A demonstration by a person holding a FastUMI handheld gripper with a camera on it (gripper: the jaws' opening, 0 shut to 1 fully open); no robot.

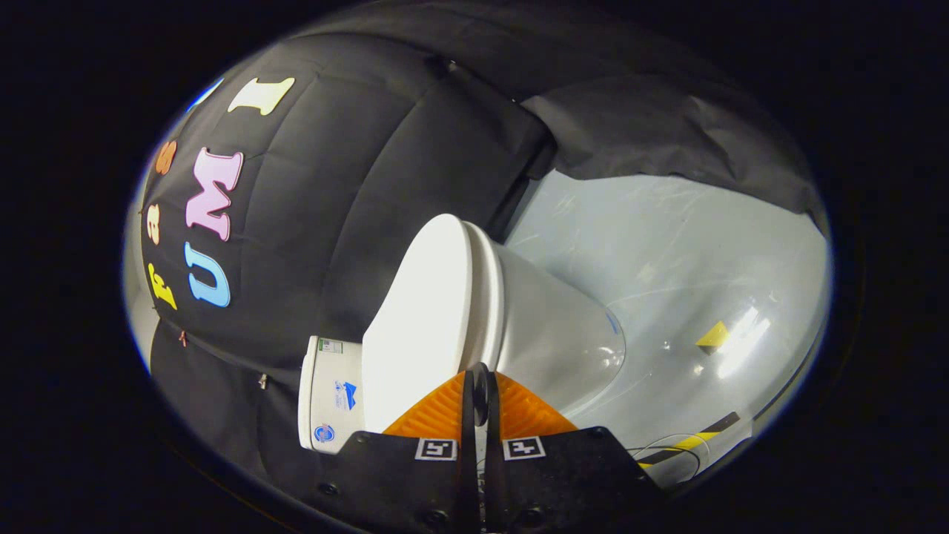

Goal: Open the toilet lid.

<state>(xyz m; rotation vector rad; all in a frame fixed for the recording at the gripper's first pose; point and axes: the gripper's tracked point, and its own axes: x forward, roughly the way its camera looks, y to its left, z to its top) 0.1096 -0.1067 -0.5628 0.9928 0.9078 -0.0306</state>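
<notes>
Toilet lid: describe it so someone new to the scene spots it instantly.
Find the white toilet standing on the pale glossy floor against the black cloth wall. The toilet lid is its broad flat white panel, closed, just beyond the gripper, whose jaws are together. Unlike the rounded bowl, it is flat.

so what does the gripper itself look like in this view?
The gripper has two wedge-shaped fingers with ribbed inner faces, tapering to a point. They sit on a black body with visible screws. Two square black-and-white fiducial markers sit at the finger bases.
</notes>
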